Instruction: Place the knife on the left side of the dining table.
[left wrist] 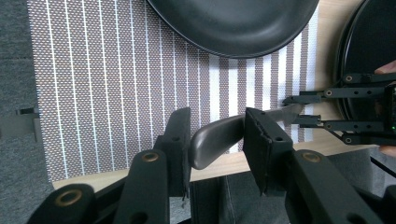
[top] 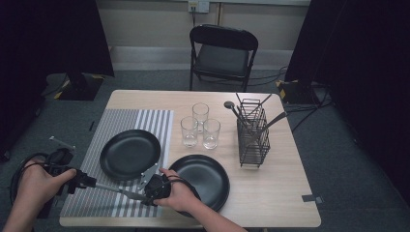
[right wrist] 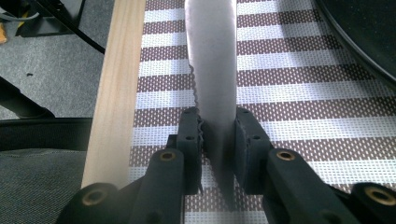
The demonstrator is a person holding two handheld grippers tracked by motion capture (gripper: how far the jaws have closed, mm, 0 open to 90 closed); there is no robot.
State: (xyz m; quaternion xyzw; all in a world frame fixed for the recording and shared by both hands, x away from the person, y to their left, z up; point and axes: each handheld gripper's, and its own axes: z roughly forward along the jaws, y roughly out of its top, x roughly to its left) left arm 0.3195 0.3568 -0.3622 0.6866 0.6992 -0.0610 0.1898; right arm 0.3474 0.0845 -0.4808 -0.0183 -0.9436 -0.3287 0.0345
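Knife (left wrist: 219, 140), stiff and slick: right fingers (right wrist: 217, 140) clamp its serrated blade, left fingers (left wrist: 212, 140) slack around the handle.

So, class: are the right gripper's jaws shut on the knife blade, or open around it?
Shut on it: in the right gripper view both jaws press the flat sides of the knife blade, no gap.

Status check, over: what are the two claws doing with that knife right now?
Right claw clamped on serrated steel knife blade. Left claw around its handle, pads not pressing. Knife over striped placemat; black round plates nearby, nothing blocking.
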